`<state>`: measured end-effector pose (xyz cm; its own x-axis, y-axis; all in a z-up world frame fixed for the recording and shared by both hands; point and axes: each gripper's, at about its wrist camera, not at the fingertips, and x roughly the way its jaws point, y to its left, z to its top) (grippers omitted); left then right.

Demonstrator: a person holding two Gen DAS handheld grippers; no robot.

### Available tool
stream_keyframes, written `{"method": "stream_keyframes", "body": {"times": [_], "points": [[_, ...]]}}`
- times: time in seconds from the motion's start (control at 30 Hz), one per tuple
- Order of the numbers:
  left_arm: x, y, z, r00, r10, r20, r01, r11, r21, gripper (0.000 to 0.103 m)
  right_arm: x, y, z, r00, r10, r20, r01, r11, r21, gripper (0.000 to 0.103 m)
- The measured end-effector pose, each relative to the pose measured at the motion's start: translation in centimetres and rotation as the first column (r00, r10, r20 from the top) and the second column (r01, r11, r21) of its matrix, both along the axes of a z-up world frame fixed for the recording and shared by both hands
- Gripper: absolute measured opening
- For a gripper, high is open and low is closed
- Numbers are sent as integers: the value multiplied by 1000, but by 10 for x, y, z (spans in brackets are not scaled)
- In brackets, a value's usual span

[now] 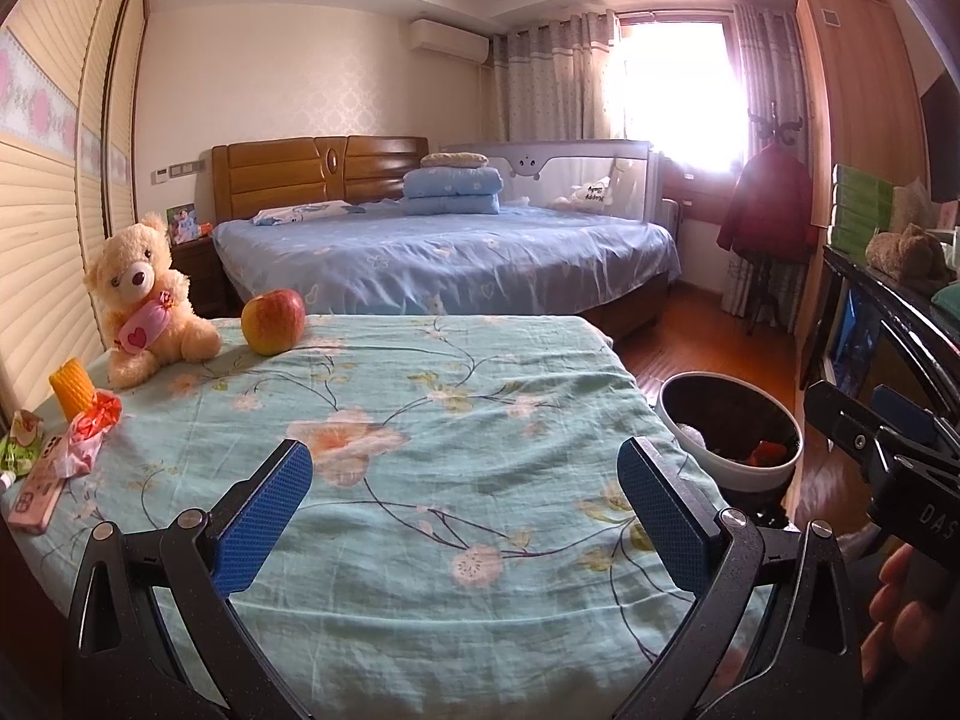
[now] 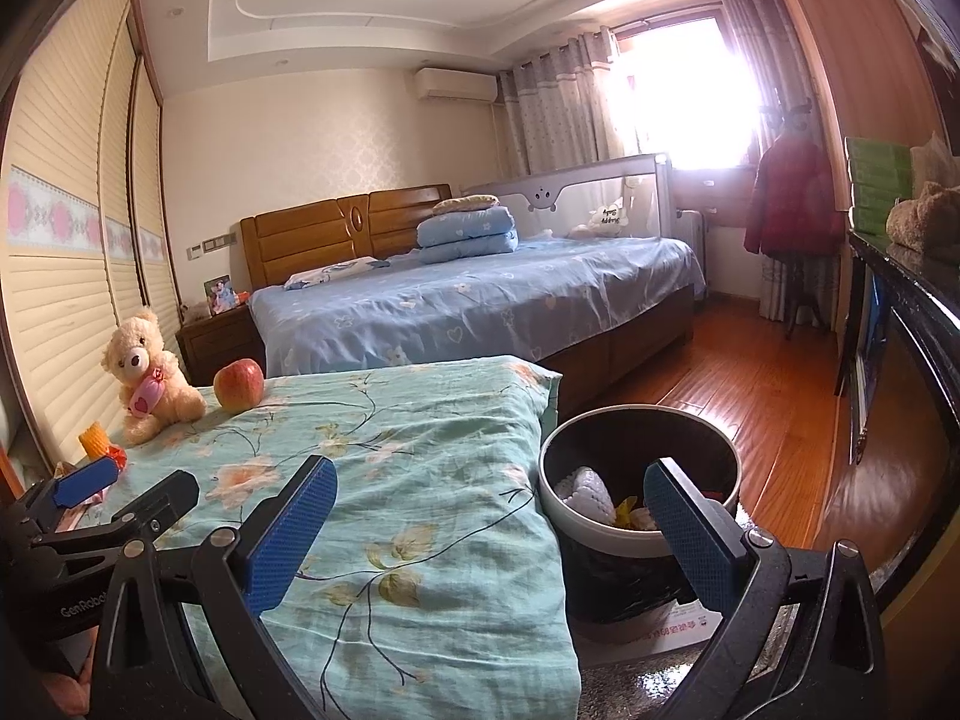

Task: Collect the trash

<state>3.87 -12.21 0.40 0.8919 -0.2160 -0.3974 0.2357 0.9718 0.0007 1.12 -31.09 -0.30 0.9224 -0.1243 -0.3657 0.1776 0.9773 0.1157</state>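
Observation:
A round bin (image 2: 600, 534) with a black liner stands on the floor right of the table; it holds crumpled trash, and it also shows in the left wrist view (image 1: 729, 468). A red and pink crumpled wrapper (image 1: 90, 432) lies at the table's left edge beside a green-white packet (image 1: 18, 441). My left gripper (image 1: 465, 507) is open and empty over the flowered cloth (image 1: 420, 420). My right gripper (image 2: 489, 525) is open and empty, spanning the table's right edge and the bin.
On the table stand a teddy bear (image 1: 147, 300), an apple (image 1: 273, 321), a yellow corn-shaped thing (image 1: 71, 393) and a pink phone (image 1: 39, 492). A blue bed (image 1: 444, 258) lies behind. A dark cabinet (image 2: 912, 324) runs along the right over a wooden floor.

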Motion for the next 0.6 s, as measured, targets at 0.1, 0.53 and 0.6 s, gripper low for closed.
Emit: {"method": "stream_keyframes", "body": {"times": [0.1,0.53,0.6], "points": [[0,0,0,1000,-3,-2,3,1000,-1,103,0,1,0,1000,1,0,-1,1000,0,103],[1,2,0,1000,-2,-3,2,1000,-2,103,0,1,1,1000,1,2,-1,1000,0,103],[1,2,0,1000,-3,-4,3,1000,-2,103,0,1,1,1000,2,2,-2,1000,-1,103]]}}
